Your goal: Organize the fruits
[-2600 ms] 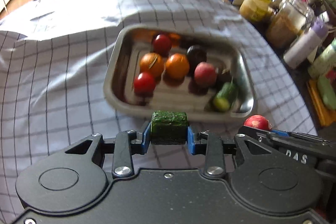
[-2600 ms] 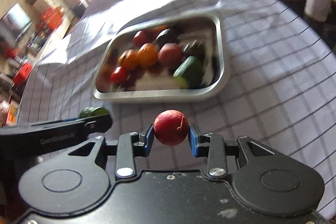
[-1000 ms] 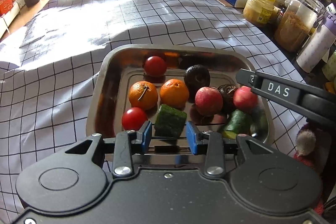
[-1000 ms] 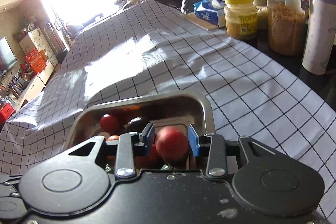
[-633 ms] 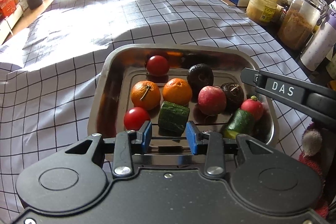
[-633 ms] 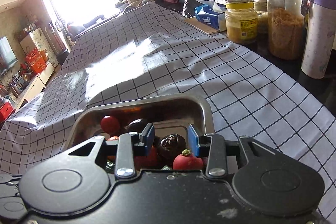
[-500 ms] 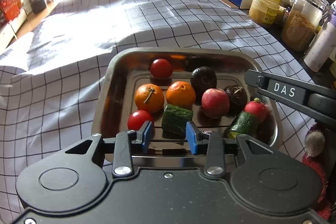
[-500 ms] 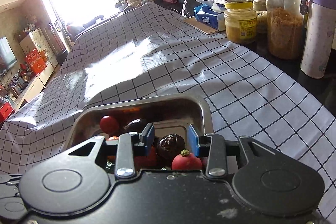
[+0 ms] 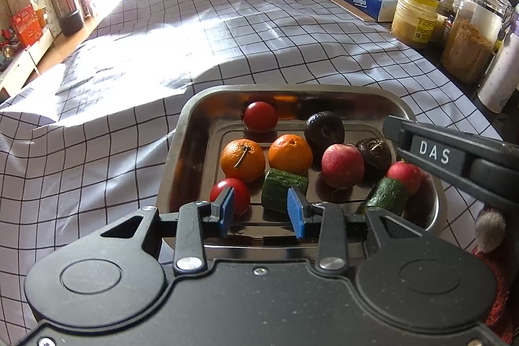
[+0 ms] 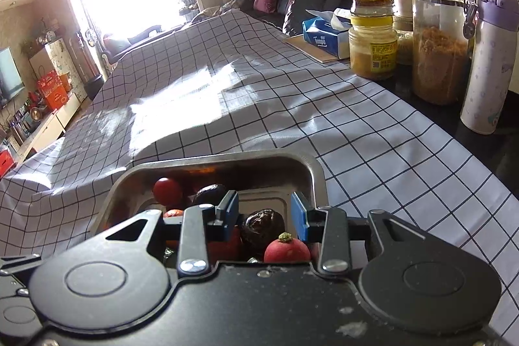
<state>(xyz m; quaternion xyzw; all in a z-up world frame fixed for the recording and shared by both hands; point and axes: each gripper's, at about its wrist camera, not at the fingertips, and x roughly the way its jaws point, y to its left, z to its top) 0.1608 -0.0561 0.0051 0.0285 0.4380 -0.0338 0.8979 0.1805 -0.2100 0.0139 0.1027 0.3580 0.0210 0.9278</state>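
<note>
Both grippers hovering over steel tray (image 9: pixel 176 151) of fruit, jaws apart, nothing gripped.

Left gripper (image 9: pixel 261 211) spread open at near rim, cucumber chunk (image 9: pixel 283 188) lying free on tray floor just past blue pads, tomato (image 9: pixel 232 193) beside left pad. Right gripper (image 10: pixel 264 216) open too, radish (image 10: pixel 287 248) resting loose below it, next to dark wrinkled fruit (image 10: pixel 262 226). Also in tray: two oranges (image 9: pixel 243 159), red apple (image 9: pixel 342 166), second cucumber piece (image 9: pixel 387 196), second tomato (image 9: pixel 260 116) and avocado (image 9: pixel 324 128) at far end. Tray on checked tablecloth (image 9: pixel 227 31); jars (image 10: pixel 438 44) and tissue box (image 10: pixel 324 38) along right edge.
</note>
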